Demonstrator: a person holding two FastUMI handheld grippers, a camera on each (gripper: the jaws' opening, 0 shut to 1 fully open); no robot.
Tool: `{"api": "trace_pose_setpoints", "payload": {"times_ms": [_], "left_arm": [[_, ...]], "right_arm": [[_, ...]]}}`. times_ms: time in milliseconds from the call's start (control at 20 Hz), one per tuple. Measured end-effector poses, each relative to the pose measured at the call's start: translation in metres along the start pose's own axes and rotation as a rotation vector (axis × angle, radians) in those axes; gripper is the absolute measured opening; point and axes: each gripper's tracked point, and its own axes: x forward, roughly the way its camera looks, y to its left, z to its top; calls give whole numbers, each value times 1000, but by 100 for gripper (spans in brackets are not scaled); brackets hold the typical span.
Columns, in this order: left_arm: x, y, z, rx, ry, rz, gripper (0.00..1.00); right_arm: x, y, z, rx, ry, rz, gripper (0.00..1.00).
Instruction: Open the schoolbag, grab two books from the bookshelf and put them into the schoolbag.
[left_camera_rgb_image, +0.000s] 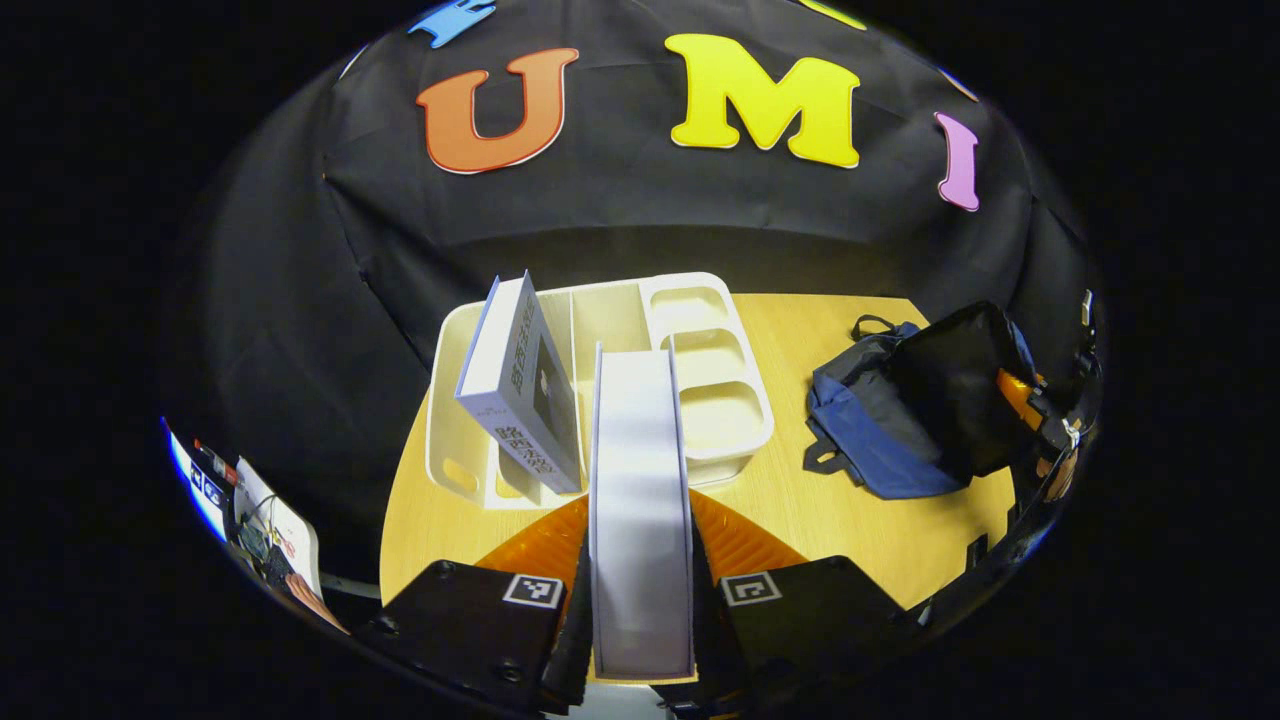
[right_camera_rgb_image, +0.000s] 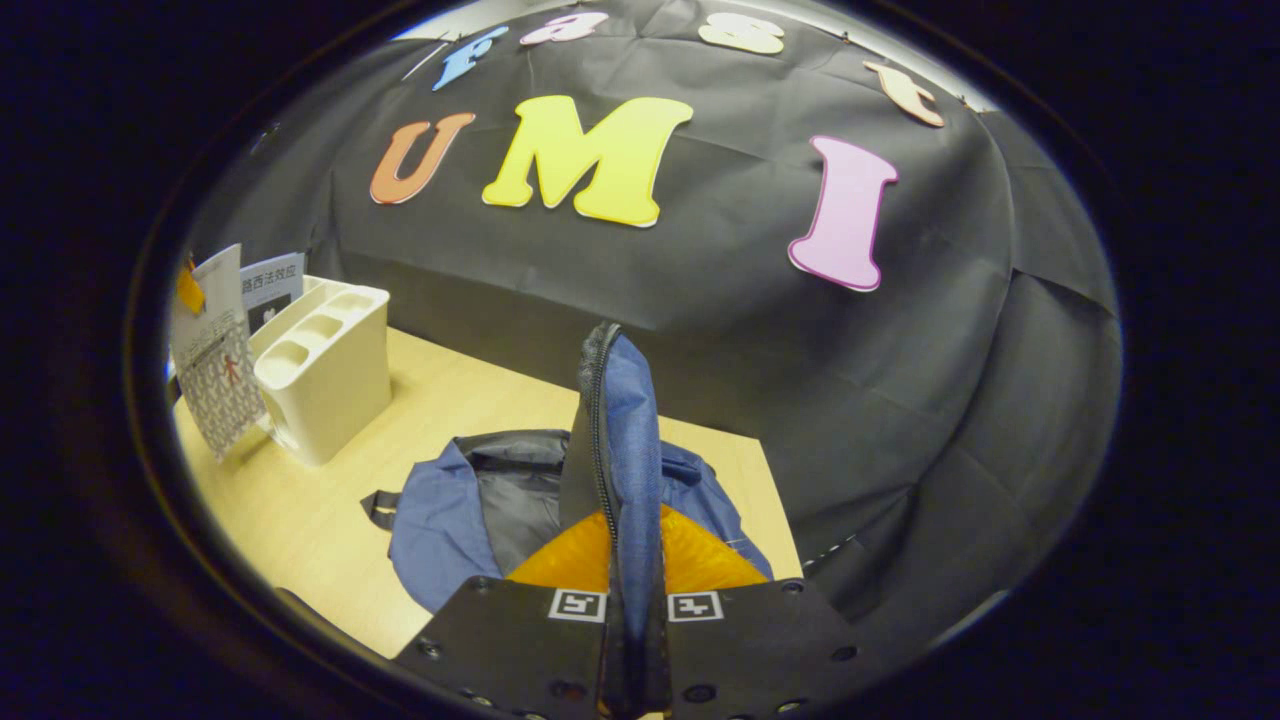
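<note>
While left gripper (left_camera_rgb_image: 640, 600) clamps white book (left_camera_rgb_image: 640, 500) edge-on between both fingers, long axis running straight ahead, second book (left_camera_rgb_image: 520, 390) leans in bookshelf (left_camera_rgb_image: 700, 400) just left of it. Schoolbag (left_camera_rgb_image: 905, 410) lies to right across table (left_camera_rgb_image: 800, 520), so carry goes rightward (left hand has the load). Right gripper (right_camera_rgb_image: 630, 640) pinches blue flap (right_camera_rgb_image: 625, 440) upright, mouth open. Right gripper view shows dark lining; held book probably the patterned one at far left (right_camera_rgb_image: 215, 370).
</note>
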Motion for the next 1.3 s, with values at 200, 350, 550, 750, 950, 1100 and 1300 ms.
{"api": "trace_pose_setpoints", "payload": {"times_ms": [200, 350, 550, 750, 950, 1100, 1300], "left_arm": [[-14, -9, -26, -19, -11, -23, 43], [-21, -22, -43, -60, -30, -68, 43], [-22, -40, -51, -132, -58, -137, 43], [-18, -71, -45, -179, -82, -236, 43], [-7, -111, -34, -233, -77, -361, 43], [4, -138, -28, -249, -64, -425, 43], [16, -169, -15, -260, -55, -491, 43]], "right_arm": [[1, 5, -2, -6, 4, 11, 8], [0, 11, -2, -8, 8, 16, 8], [-1, 18, -2, -20, 11, 19, 8], [-1, 17, -1, -30, 14, 12, 7], [1, 14, -1, -33, 18, 10, 8], [1, 9, -1, -35, 22, 11, 8], [4, 6, -1, -25, 27, 26, 8]]}}
